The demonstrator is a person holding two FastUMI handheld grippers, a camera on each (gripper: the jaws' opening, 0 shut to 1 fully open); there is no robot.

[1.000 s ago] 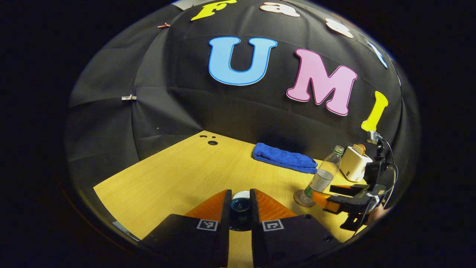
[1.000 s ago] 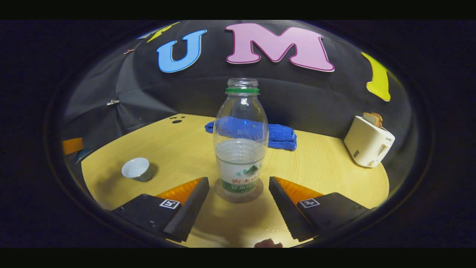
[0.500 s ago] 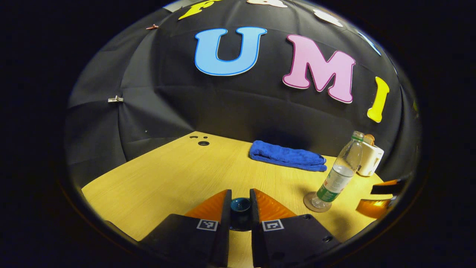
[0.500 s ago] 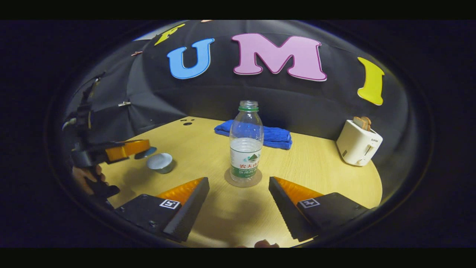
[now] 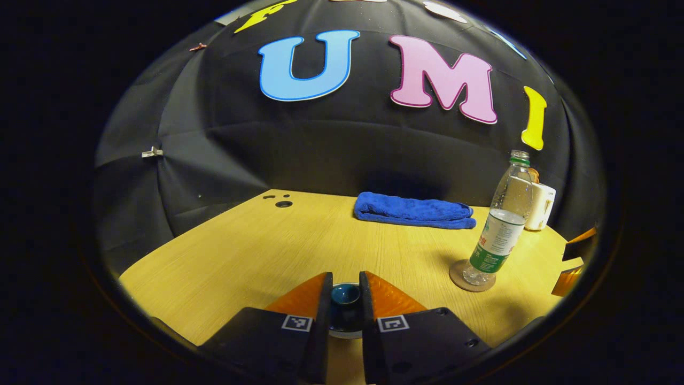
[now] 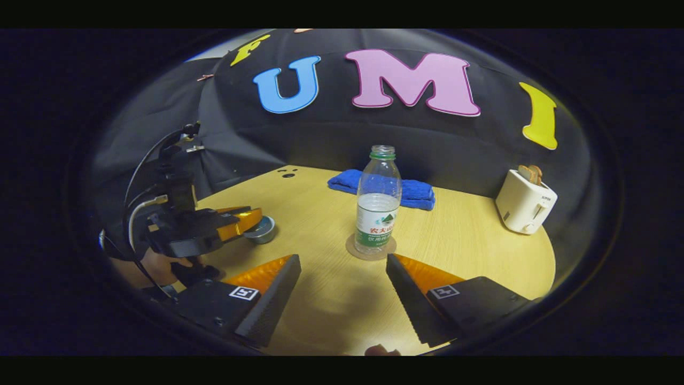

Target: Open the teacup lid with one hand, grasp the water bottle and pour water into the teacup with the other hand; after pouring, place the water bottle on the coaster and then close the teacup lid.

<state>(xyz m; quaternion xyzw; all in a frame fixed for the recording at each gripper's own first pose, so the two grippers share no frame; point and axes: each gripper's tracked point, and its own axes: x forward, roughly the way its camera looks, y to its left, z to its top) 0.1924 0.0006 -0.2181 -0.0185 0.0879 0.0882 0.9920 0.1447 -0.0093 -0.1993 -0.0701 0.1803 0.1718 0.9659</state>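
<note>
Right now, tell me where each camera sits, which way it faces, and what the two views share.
Left gripper view: rides the left gripper, low over the table, facing the back wall; its fingers grip the teacup lid.
Right gripper view: rides the right gripper, fingers apart, facing the water bottle on its coaster; a hand holds the left gripper there.
Shared: bottle, coaster, blue towel, toaster.

A clear, uncapped water bottle (image 6: 378, 208), partly full, stood upright on a round coaster (image 6: 371, 250); the lidded teacup (image 6: 261, 230) sat far left.
</note>
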